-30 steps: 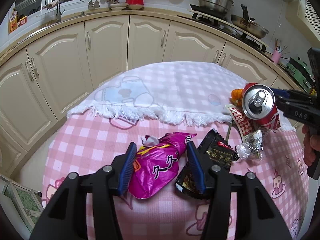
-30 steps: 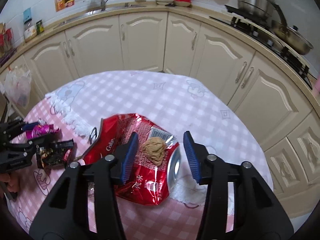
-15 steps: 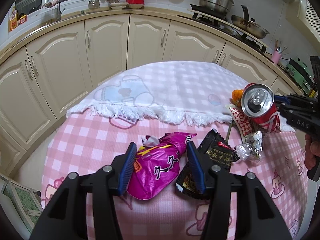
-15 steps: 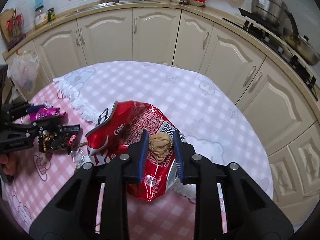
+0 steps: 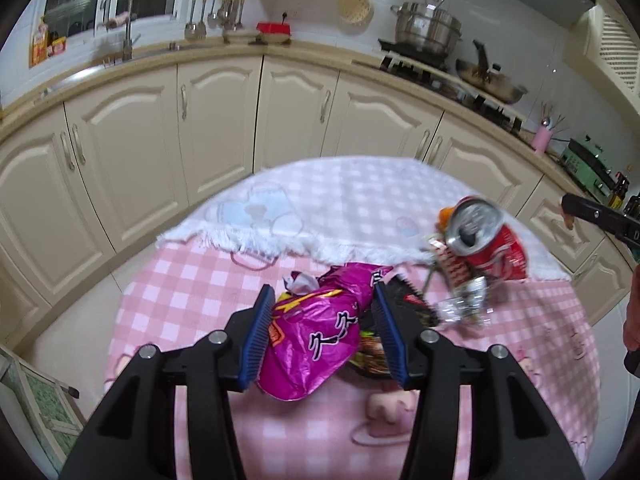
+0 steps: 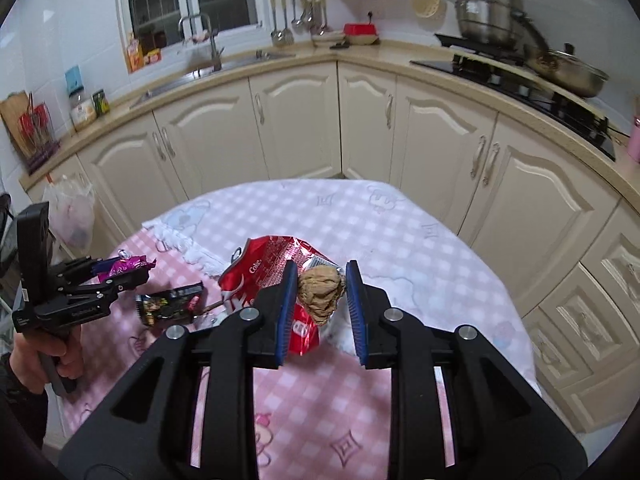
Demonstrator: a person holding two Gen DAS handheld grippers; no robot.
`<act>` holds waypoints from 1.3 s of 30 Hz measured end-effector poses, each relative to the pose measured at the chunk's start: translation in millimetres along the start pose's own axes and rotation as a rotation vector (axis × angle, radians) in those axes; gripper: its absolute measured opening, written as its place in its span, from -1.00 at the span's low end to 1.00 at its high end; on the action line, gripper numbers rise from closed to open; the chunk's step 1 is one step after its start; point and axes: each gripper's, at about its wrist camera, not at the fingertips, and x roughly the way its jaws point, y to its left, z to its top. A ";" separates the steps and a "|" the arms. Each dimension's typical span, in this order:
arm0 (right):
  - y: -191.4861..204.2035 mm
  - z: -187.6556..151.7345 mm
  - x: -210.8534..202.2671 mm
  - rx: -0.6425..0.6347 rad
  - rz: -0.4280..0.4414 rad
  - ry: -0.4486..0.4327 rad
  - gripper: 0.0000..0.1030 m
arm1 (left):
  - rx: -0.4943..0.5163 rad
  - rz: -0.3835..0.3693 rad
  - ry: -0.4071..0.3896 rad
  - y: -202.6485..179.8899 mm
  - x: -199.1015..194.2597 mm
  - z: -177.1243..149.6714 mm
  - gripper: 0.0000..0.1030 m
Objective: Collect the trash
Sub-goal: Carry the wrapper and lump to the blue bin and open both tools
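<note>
My left gripper (image 5: 322, 330) is closed on a magenta snack bag (image 5: 320, 332) and holds it above the pink checked table (image 5: 192, 280). Under it lies a black wrapper (image 5: 372, 354). My right gripper (image 6: 322, 304) is shut on a brown crumpled lump (image 6: 322, 294), lifted above a crushed red cola can (image 6: 264, 276). The can (image 5: 488, 236) also shows at the right in the left wrist view, beside a foil scrap (image 5: 464, 304). The black wrapper (image 6: 170, 304) and the left gripper with the magenta bag (image 6: 128, 266) show at the left in the right wrist view.
A white fringed cloth (image 5: 320, 208) covers the far half of the table. Cream kitchen cabinets (image 5: 216, 128) curve behind it. A pot (image 5: 428, 26) and a pan (image 5: 492, 80) stand on the stove. A plastic bag (image 6: 74, 216) hangs at the left.
My left gripper has closed on the magenta bag and lifted it. My right gripper closed on the brown lump and raised it off the can, which now lies on the table.
</note>
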 end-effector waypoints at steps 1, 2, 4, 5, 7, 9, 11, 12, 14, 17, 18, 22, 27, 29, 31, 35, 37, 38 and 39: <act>-1.4 -0.8 -9.6 0.009 -0.002 -0.016 -0.53 | 0.006 -0.005 -0.012 -5.2 -7.9 1.7 -0.05; -2.5 -1.8 -19.4 0.016 -0.004 -0.033 -0.53 | 0.011 -0.009 -0.021 -8.8 -13.3 4.0 -0.05; -3.8 -3.8 -36.3 0.025 -0.010 -0.059 -0.53 | 0.038 -0.021 -0.055 -24.4 -31.5 8.6 -0.05; -4.6 -5.1 -48.2 0.030 -0.015 -0.079 -0.53 | 0.052 -0.026 -0.069 -31.9 -39.5 11.2 -0.05; -7.0 -8.0 -65.1 0.036 -0.023 -0.105 -0.53 | 0.078 -0.044 -0.097 -49.6 -55.1 16.1 -0.05; -10.5 -11.4 -83.5 0.054 -0.025 -0.132 -0.53 | 0.097 -0.060 -0.125 -65.8 -68.9 20.0 -0.05; -15.7 -16.5 -103.6 0.075 -0.027 -0.161 -0.53 | 0.118 -0.093 -0.151 -88.3 -82.9 22.6 -0.05; -17.8 -18.5 -110.3 0.081 -0.029 -0.170 -0.53 | 0.125 -0.115 -0.162 -99.2 -89.5 23.5 -0.05; -25.3 -26.3 -129.9 0.100 -0.033 -0.195 -0.52 | 0.142 -0.148 -0.177 -119.2 -98.7 23.7 -0.05; -39.9 -40.8 -156.4 0.126 -0.060 -0.220 -0.53 | 0.180 -0.206 -0.188 -154.7 -108.9 21.7 -0.05; -46.5 -46.9 -164.2 0.138 -0.077 -0.225 -0.52 | 0.191 -0.220 -0.188 -163.6 -110.7 20.5 -0.05; -75.3 -76.4 -195.9 0.207 -0.137 -0.239 -0.52 | 0.257 -0.305 -0.163 -222.2 -111.9 8.5 -0.04; -132.0 -135.2 -245.8 0.357 -0.255 -0.243 -0.52 | 0.332 -0.423 -0.087 -294.3 -97.6 -17.0 -0.04; -155.5 -163.1 -262.2 0.429 -0.316 -0.234 -0.52 | 0.364 -0.467 -0.048 -322.5 -86.9 -30.8 -0.04; -176.8 -188.9 -272.7 0.500 -0.362 -0.216 -0.52 | 0.395 -0.514 0.000 -350.2 -75.3 -46.0 -0.04; -216.2 -250.4 -277.0 0.653 -0.430 -0.143 -0.52 | 0.481 -0.589 0.125 -406.5 -44.1 -83.0 -0.04; -227.1 -276.5 -271.3 0.715 -0.440 -0.104 -0.52 | 0.526 -0.617 0.201 -431.9 -24.6 -102.7 -0.04; -233.3 -288.0 -266.2 0.747 -0.436 -0.082 -0.52 | 0.545 -0.622 0.235 -442.3 -15.3 -112.1 -0.04; -240.8 -304.0 -260.4 0.790 -0.429 -0.057 -0.52 | 0.557 -0.627 0.265 -450.6 -7.4 -120.1 -0.04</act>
